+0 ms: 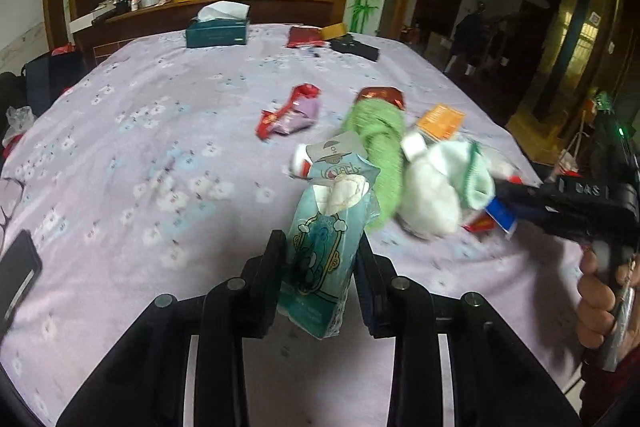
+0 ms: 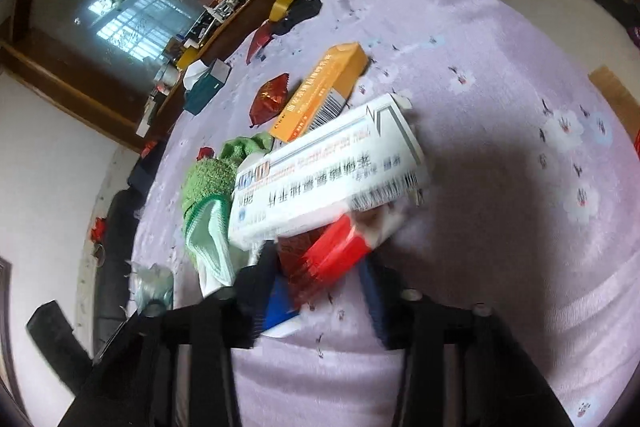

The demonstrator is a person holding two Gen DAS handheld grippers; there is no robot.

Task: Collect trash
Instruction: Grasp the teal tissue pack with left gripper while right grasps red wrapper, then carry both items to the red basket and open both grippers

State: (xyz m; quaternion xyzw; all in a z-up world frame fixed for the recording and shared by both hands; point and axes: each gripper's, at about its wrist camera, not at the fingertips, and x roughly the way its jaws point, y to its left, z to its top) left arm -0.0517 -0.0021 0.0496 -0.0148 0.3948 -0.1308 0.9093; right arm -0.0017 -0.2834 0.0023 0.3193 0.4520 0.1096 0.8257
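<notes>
My left gripper (image 1: pixel 320 243) is shut on a teal pocket tissue pack (image 1: pixel 332 203), held upright above the lilac tablecloth (image 1: pixel 160 147). Behind it lies a pile: a green sock (image 1: pixel 380 131), a white sock (image 1: pixel 430 195), an orange box (image 1: pixel 442 121). My right gripper (image 1: pixel 502 197) reaches into that pile from the right. In the right wrist view the right gripper (image 2: pixel 318 261) has a red packet (image 2: pixel 336 255) filling the gap between its fingers, which touch both its sides. A white medicine box (image 2: pixel 324 171) lies just ahead, with the orange box (image 2: pixel 320 91) and green sock (image 2: pixel 212 179) beyond it.
A red and purple wrapper (image 1: pixel 290 115) and a red foil packet (image 2: pixel 270 99) lie mid-table. A teal tissue box (image 1: pixel 218 31), a red pouch (image 1: pixel 304 37) and dark items (image 1: pixel 354 47) sit at the far edge. A black flat object (image 1: pixel 18 271) lies at the left edge.
</notes>
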